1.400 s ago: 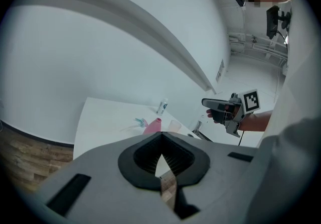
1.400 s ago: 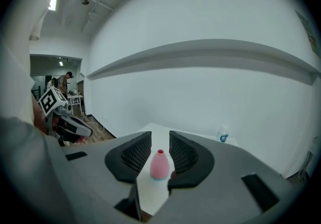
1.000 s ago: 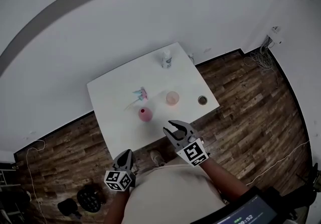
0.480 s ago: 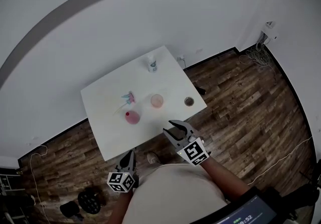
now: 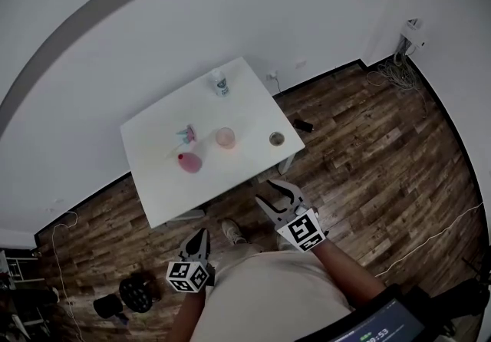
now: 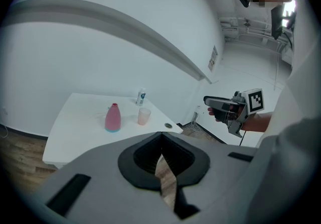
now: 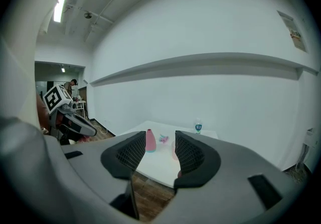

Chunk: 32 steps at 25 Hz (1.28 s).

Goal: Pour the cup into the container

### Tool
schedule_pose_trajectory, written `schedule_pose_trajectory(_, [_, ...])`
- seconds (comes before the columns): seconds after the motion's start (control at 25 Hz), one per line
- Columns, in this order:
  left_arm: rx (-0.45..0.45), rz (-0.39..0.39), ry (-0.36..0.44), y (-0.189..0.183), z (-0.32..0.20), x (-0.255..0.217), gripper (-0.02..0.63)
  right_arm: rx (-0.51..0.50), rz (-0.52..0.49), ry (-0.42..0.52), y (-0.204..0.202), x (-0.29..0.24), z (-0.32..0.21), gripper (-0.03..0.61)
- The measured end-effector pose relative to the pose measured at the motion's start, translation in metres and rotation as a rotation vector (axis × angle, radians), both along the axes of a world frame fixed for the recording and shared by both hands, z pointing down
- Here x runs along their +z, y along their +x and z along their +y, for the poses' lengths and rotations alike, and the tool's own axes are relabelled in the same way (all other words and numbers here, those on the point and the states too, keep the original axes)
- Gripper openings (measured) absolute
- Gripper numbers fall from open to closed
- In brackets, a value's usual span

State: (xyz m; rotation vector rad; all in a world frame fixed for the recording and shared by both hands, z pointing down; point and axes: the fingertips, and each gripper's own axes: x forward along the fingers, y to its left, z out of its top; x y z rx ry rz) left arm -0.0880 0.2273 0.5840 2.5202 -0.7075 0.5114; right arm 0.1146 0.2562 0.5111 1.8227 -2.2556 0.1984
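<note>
A translucent pink cup (image 5: 225, 137) stands near the middle of the white table (image 5: 161, 187), with a small round container (image 5: 276, 138) to its right by the table edge. My left gripper (image 5: 201, 235) hangs shut and empty over the floor, well short of the table. My right gripper (image 5: 278, 193) is also off the table, near its front right corner; its jaws have just been opening and hold nothing. From the left gripper view (image 6: 160, 140) the cup (image 6: 144, 116) and container (image 6: 167, 125) are far ahead. In the right gripper view (image 7: 154, 143) one jaw mostly hides the cup.
A pink vase (image 5: 189, 162), a small pink-and-blue toy (image 5: 186, 133) and a white bottle (image 5: 221, 84) also stand on the table. Cables (image 5: 399, 64) lie by the far right wall, a dark object (image 5: 303, 125) lies right of the table, and black gear (image 5: 138, 294) sits at the lower left.
The person has backed away from the table, so both grippers now hang over the wooden floor. The right gripper's jaws have spread apart.
</note>
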Motion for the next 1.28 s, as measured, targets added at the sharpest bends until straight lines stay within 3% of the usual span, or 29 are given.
schedule_pose_trajectory(0.4, [-0.084,-0.036,-0.053,-0.016,0.109,0.025,0.011,0.106,0.042,0.025,0.031,0.004,0.096,0.187])
schedule_pose_trajectory(0.68, [-0.129,-0.015,-0.063,-0.021,0.157,0.028,0.012,0.051,0.066,0.026,0.017,0.000,0.135,0.189])
schedule_pose_trajectory(1.04, [-0.169,0.008,-0.047,-0.046,0.135,0.021,0.012,0.070,0.121,0.021,-0.006,-0.009,0.118,0.189])
schedule_pose_trajectory(1.28, [-0.191,0.024,-0.035,-0.096,0.097,0.009,0.012,0.105,0.152,0.031,-0.053,-0.011,0.090,0.189])
